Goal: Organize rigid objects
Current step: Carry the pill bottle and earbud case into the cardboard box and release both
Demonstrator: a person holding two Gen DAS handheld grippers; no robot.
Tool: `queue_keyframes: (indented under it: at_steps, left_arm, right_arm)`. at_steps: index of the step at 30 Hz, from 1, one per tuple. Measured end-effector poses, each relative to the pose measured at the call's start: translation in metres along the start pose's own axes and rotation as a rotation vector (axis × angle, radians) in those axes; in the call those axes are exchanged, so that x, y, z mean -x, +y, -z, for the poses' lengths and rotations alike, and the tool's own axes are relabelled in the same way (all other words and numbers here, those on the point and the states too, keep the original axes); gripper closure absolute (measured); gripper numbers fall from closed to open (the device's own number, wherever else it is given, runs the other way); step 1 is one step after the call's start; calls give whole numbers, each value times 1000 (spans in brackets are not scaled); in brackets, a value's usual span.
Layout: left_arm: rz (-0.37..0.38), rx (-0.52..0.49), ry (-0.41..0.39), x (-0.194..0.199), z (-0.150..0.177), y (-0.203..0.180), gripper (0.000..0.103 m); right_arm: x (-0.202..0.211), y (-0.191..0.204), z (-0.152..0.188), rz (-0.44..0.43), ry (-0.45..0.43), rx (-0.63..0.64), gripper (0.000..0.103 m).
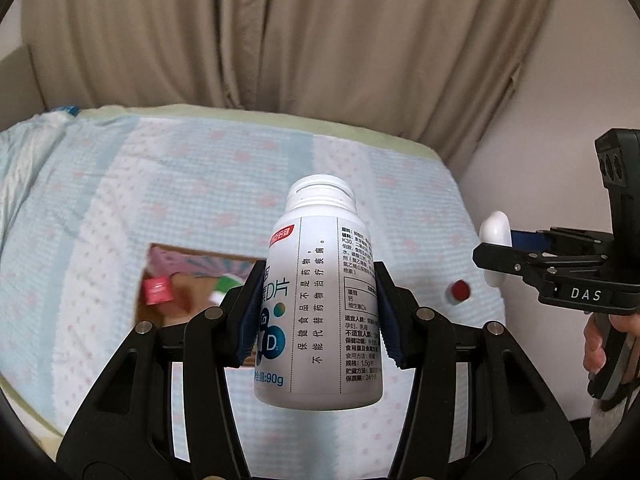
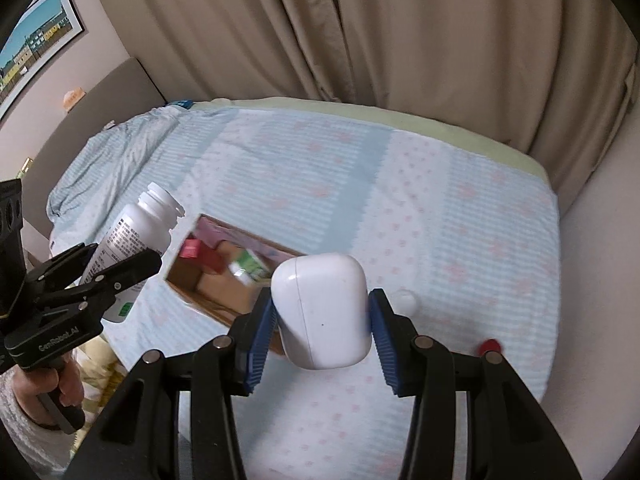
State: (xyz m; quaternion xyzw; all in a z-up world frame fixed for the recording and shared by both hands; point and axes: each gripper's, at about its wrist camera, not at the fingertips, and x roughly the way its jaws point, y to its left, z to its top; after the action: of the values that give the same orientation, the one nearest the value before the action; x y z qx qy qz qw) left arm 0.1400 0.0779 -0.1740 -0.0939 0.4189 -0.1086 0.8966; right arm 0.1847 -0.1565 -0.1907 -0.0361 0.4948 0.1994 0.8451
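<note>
1. Blue pads of the left hand-held gripper clamp a white bottle, uncapped and held clear above the bed.
2. The right hand-held gripper is closed on a white earbud case, also held in the air over the bed; a hand grips its handle.
3. Below both lies an open cardboard box on the bed, holding a small red box and a green-and-white packet.
4. A small red-topped item lies on the cover to the right of the box, and in the right wrist view a white round thing lies near it; what either is cannot be told.
5. The bed cover is pale blue and white with pink spots, crumpled toward the far left, over a light green edge.
6. Beige curtains hang behind the bed.
7. A grey headboard stands at the left under a framed picture on a pale wall.
</note>
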Motion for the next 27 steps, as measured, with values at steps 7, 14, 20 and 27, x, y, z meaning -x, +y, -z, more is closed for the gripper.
queue_keyframes:
  at_steps: [7,14,20,27]
  left_arm:
    - [20,-40,93,-11,5,86,56]
    - [65,-153,225,-64,21,137,56]
    - [91,-206,325,-121,42,157,56]
    - [72,-218,394,-183,59,172,56]
  right_arm:
    - [-43,66,-8,-9,26,-92,60]
    - [-110,113,-5,-1,79,-259,60]
    - [-172,124,16,20,161,-408,60]
    - [-235,117,40,59,263,-486,60]
